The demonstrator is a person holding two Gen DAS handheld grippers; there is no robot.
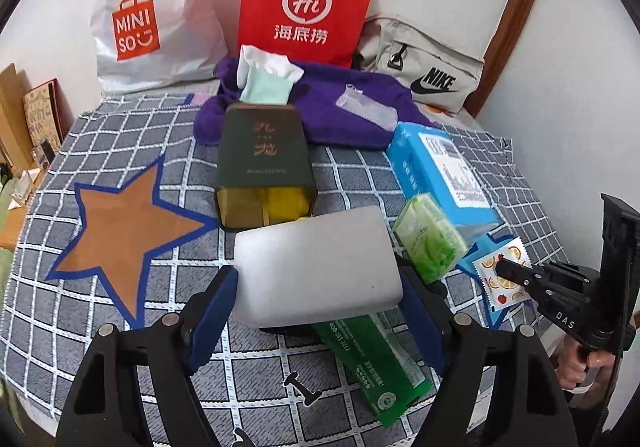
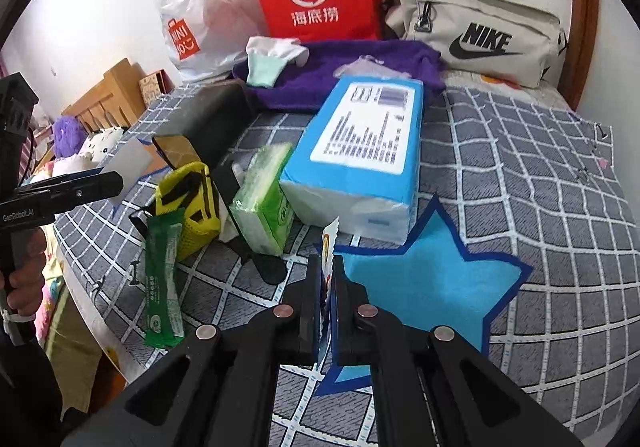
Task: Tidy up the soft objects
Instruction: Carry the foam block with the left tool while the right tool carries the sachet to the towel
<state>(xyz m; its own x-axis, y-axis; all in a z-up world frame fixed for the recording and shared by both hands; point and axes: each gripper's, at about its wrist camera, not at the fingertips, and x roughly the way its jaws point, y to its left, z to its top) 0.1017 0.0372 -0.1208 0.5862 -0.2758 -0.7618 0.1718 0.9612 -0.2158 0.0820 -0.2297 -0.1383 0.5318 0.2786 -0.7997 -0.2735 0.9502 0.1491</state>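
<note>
Near the bed's front edge, the left hand-held gripper (image 1: 318, 289) grasps a light, squashy white foam block (image 1: 316, 267) by its sides, while the right hand-held gripper (image 2: 329, 275) pinches a thin, floppy fruit-print sachet (image 2: 329, 247) by its edge.

A white foam block (image 1: 316, 267), rectangular with rounded edges, sits lifted and level between the blue pads of the left gripper (image 1: 320, 287), above the grid-patterned cloth; at its 1 o'clock a small green tissue pack (image 1: 430, 243) lies tilted against a large blue tissue pack (image 1: 444, 175), label up; at 5 o'clock a long green sachet (image 1: 372, 363) lies flat; at 3 o'clock a thin fruit-printed wet-wipe packet (image 1: 502, 275) stands on edge, pinched in the closed right gripper (image 2: 328, 279) over the blue star (image 2: 420, 287); at 12 o'clock a purple towel (image 1: 340, 107) lies crumpled, with a white-and-mint sock (image 1: 266, 77) on it.
</note>
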